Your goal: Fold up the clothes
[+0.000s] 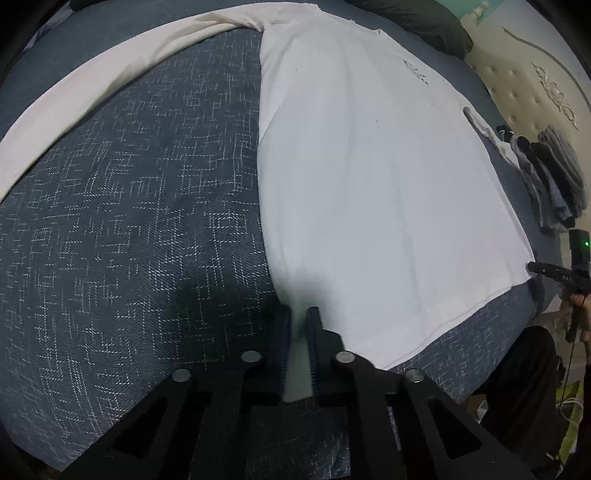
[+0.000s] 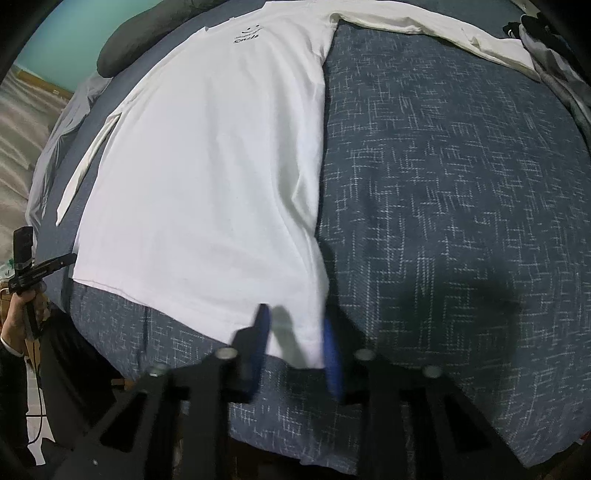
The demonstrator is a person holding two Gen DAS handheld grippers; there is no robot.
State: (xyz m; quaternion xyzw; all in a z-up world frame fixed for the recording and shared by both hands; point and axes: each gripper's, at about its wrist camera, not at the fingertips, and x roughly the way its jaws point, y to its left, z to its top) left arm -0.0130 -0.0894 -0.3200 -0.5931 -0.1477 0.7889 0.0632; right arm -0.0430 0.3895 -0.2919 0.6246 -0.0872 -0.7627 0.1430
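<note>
- The white long-sleeved shirt (image 1: pixel 369 177) lay flat on the blue patterned bedspread (image 1: pixel 129 221), its long axis running away from you, hem nearest, printed chest at the far end.
- Your left gripper (image 1: pixel 298 325) sat at the hem's left corner, its jaws clenched on a pinch of the white cloth, which showed between the fingers (image 1: pixel 316 332).
- Your right gripper (image 2: pixel 295 332) stood at the hem's opposite corner, the right one; its blue pads (image 2: pixel 332 354) straddled the fabric edge with a gap showing, so you hadn't gripped there yet (that view was blurred, so I judge this loosely).
- One sleeve (image 2: pixel 424 29) stretched out sideways across the bedspread at the far end.
- Both hands were equally near the hem, so the coming fold would likely run along the shirt's length, hem carried up toward the chest print (image 2: pixel 247 35).
</note>
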